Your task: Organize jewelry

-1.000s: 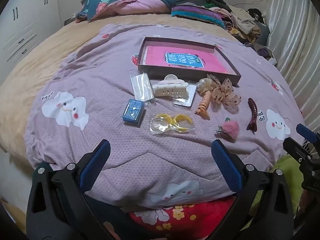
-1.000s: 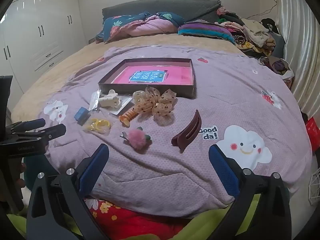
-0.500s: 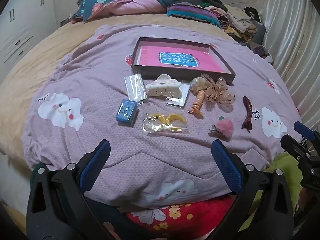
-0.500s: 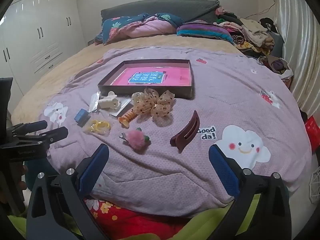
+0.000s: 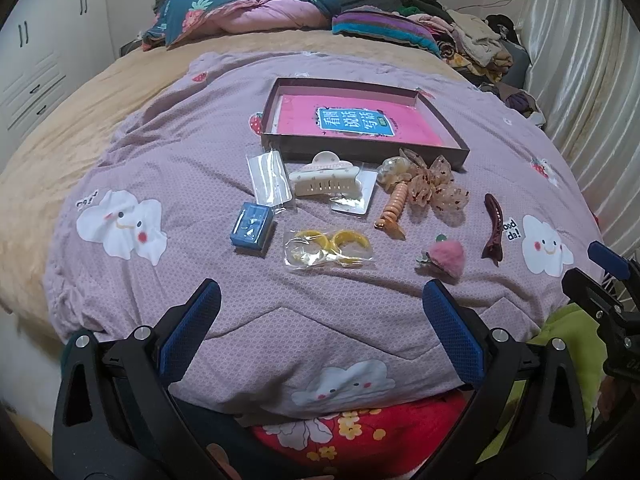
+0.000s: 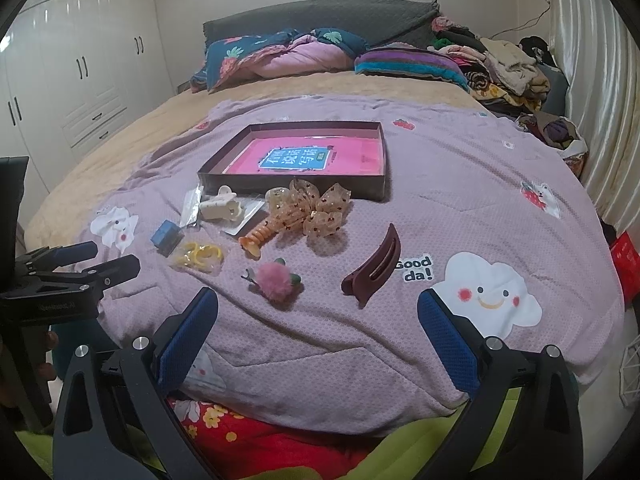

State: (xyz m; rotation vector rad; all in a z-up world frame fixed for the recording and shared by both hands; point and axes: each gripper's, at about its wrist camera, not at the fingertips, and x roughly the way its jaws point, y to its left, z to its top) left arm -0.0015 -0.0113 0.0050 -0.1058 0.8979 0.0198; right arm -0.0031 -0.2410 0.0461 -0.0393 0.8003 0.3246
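A shallow dark box with a pink bottom [image 5: 456,136] [image 6: 382,160] lies on the purple quilt. In front of it lie hair accessories: a cream claw clip [image 5: 324,180], a bagged pair of yellow rings [image 5: 326,246], a small blue box [image 5: 252,226], an orange spiral clip [image 5: 394,210], a dotted bow [image 6: 320,208], a pink pompom clip [image 6: 276,278] and a maroon claw clip [image 6: 374,266]. My left gripper [image 5: 320,304] is open and empty, short of the rings. My right gripper [image 6: 318,312] is open and empty, just short of the pompom clip.
A clear packet [image 5: 270,178] lies left of the cream clip. Pillows [image 6: 280,58] and piled clothes [image 6: 508,68] sit at the bed's head. A wardrobe [image 6: 72,80] stands at left and a curtain [image 6: 600,80] at right.
Both grippers have drawn back and risen slightly, so the items sit a little farther off and the views tilt up. Nothing on the bed has moved.
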